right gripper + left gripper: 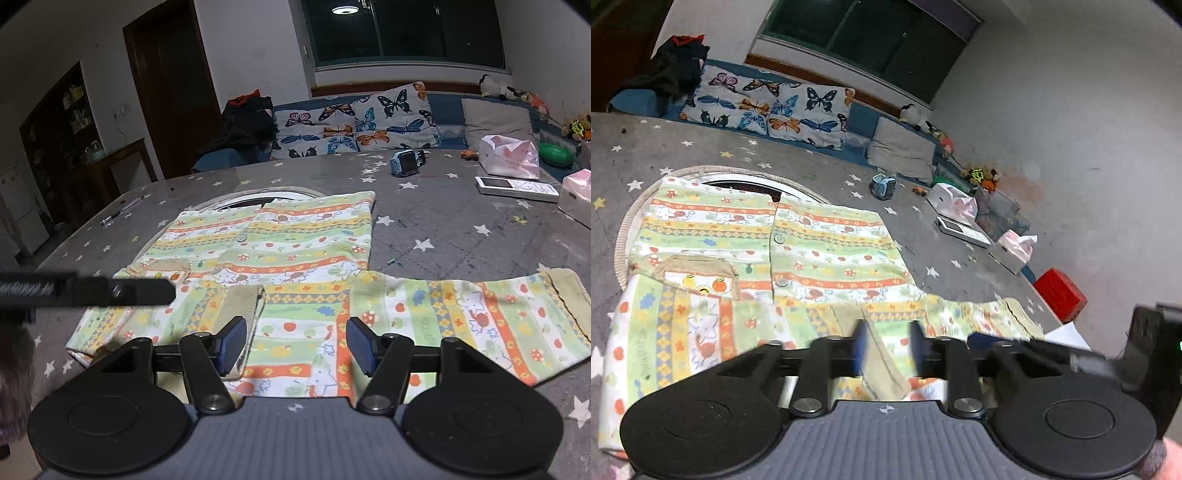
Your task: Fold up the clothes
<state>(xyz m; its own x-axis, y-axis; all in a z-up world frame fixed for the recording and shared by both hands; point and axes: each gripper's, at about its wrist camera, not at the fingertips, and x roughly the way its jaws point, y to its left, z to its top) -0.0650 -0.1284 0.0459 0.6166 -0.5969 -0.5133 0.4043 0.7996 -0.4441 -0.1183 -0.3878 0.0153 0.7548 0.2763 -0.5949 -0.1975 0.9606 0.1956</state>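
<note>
Across the left wrist view, the pale green, orange and yellow striped children's cotton shirt lay spread flat on the grey star-printed table cover, its upper edge overlapping a round white braided mat that was mostly hidden beneath it. The left gripper stood partly open above the shirt's near hem, a beige fold of cloth showing between the blurred blue pads; whether the pads pressed on that cloth could not be told through the motion blur. The shirt's near edge was cut off by the gripper body. At right, part of a black device was cropped by the frame edge. A red box sat at the table edge.

From the right wrist view, the same shirt lay on the table cover, one sleeve extended to the right with its beige cuff visible. The right gripper stood wide, its blue pads apart over the fabric and gripping nothing. A blurred black bar crossed the left side and hid part of the left sleeve. A white remote control and a pink tissue box, cropped at the edge, lay well apart from the shirt.
</note>
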